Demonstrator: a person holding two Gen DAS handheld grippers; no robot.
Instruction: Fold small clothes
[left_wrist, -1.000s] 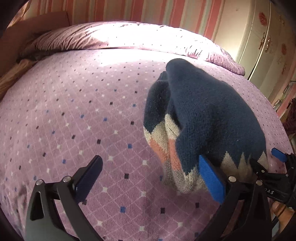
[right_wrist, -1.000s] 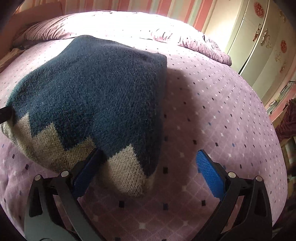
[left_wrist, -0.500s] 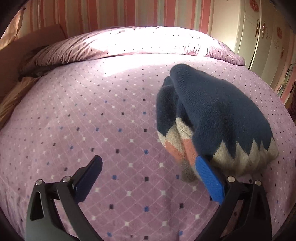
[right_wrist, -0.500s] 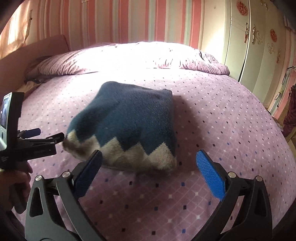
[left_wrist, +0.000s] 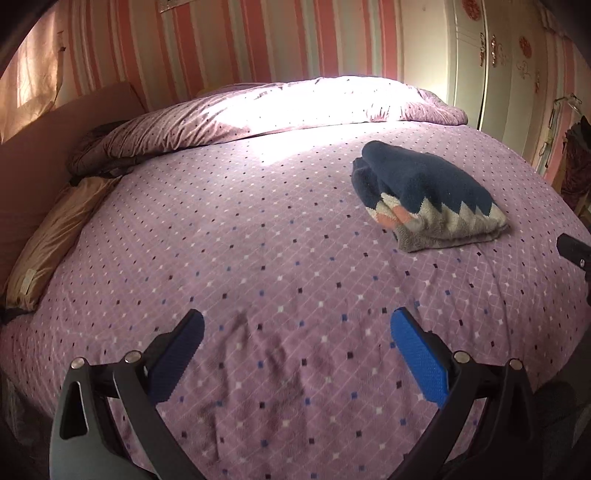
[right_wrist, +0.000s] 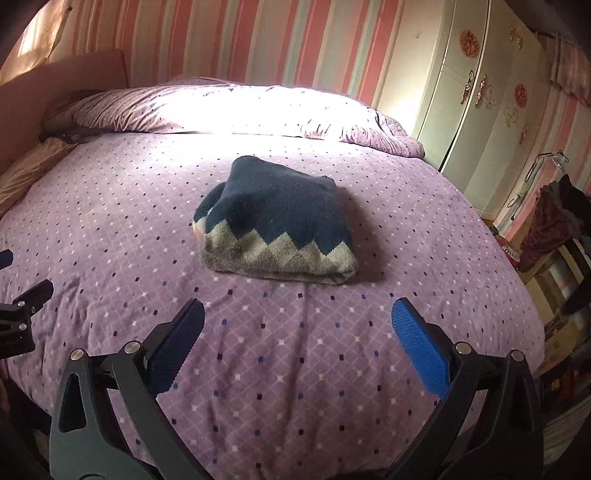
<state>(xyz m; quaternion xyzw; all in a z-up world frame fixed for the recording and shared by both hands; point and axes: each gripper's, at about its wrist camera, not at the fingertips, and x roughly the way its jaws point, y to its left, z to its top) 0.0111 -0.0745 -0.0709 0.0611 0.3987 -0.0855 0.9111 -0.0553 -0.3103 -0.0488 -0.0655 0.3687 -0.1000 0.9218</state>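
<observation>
A folded navy knit sweater (left_wrist: 424, 195) with a grey and pink zigzag band lies on the purple dotted bedspread (left_wrist: 258, 240). In the right wrist view the sweater (right_wrist: 277, 221) sits mid-bed, straight ahead. My left gripper (left_wrist: 295, 350) hovers open over bare bedspread, well short and left of the sweater. My right gripper (right_wrist: 299, 343) is open too, nearer the bed's front edge, with nothing between its blue pads. The tip of the right gripper (left_wrist: 572, 251) shows at the right edge of the left wrist view, and the left gripper (right_wrist: 22, 310) shows at the left edge of the right wrist view.
A purple pillow roll (right_wrist: 221, 107) lies across the head of the bed. A tan cushion (left_wrist: 48, 236) rests at the left side. A cream wardrobe (right_wrist: 480, 110) stands right, with clothes on a chair (right_wrist: 554, 229) beside the bed.
Both grippers have pulled back and up from the sweater, which now lies alone, folded on the bed. The left gripper's pad no longer touches its hem.
</observation>
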